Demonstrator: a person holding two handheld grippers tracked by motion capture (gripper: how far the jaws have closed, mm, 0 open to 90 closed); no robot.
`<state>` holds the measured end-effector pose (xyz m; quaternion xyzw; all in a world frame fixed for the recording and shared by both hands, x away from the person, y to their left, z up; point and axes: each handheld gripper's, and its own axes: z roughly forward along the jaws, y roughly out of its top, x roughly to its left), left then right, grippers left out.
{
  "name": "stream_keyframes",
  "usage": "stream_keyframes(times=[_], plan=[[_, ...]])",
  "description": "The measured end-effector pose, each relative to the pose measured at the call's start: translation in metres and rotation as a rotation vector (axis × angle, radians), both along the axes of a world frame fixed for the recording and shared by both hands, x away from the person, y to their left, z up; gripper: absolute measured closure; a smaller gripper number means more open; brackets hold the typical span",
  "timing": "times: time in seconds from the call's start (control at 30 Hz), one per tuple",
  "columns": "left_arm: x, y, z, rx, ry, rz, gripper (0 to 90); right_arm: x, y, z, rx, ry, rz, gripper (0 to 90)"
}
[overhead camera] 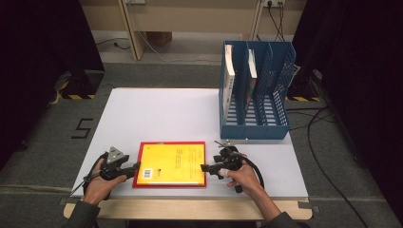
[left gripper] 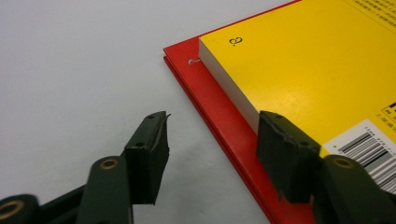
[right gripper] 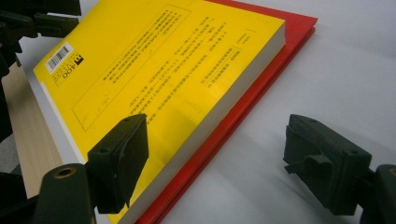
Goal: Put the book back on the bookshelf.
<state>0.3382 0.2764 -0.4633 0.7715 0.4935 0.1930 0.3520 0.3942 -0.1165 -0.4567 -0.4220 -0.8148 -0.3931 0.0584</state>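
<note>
Here we see, at the near left of the white table (overhead camera: 157, 114), the left hand (overhead camera: 97, 183) holding the left gripper (overhead camera: 135, 167) low over the tabletop, its tips at the left edge of the yellow book (overhead camera: 173, 163). In the left gripper view its jaws stand apart, one over bare table and the other over the yellow cover just beside the barcode label (left gripper: 369, 151); the book's edge lies between them, and neither pad visibly presses on it. The yellow book lies flat on a slightly larger red book (overhead camera: 169, 185), whose red margin frames it all round, and the pair sits near the front edge of the table, between the two grippers. On the book's right side the right hand (overhead camera: 244, 176) holds the right gripper (overhead camera: 205, 167), pointed at the book's right edge. In the right gripper view its jaws are spread wide, one above the yellow cover and the other over the white tabletop, with the edges of both books between them and nothing pinched. Farther back on the right stands a blue file rack (overhead camera: 280, 76) with three slots; a white-spined book (overhead camera: 229, 76) stands upright in its leftmost slot and a second book (overhead camera: 251, 78) in the middle slot, well apart from the hands.
</note>
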Motion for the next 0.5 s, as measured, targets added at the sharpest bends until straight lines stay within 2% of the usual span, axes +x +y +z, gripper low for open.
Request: stream_keyframes(times=[0.03,0.07,0.13,0.2,0.27,0.37,0.5], plan=[[0.0,-0.002,0.0,-0.001,0.001,-0.007,48.5,0.0,0.001,-0.001,0.004,0.002,0.002,22.8],[-0.001,-0.004,-0.001,-0.014,0.008,-0.021,43.9,0.001,0.001,-0.001,0.007,0.004,0.002,22.8],[-0.002,-0.011,-0.002,-0.04,0.023,-0.069,37.2,0.001,0.002,-0.002,0.011,0.008,0.004,22.9],[-0.002,-0.018,-0.002,-0.02,0.013,-0.083,25.8,0.001,0.002,-0.003,0.006,0.005,0.008,22.9],[-0.001,-0.019,-0.001,-0.005,0.009,-0.081,24.3,0.002,0.002,-0.003,-0.007,0.007,0.0,23.0],[-0.001,-0.018,-0.002,-0.02,0.025,-0.076,24.0,0.002,0.0,-0.005,-0.004,0.021,-0.01,23.0],[0.0,-0.017,-0.003,-0.015,0.03,-0.074,22.6,0.004,-0.001,-0.008,0.008,0.031,-0.015,23.2]])
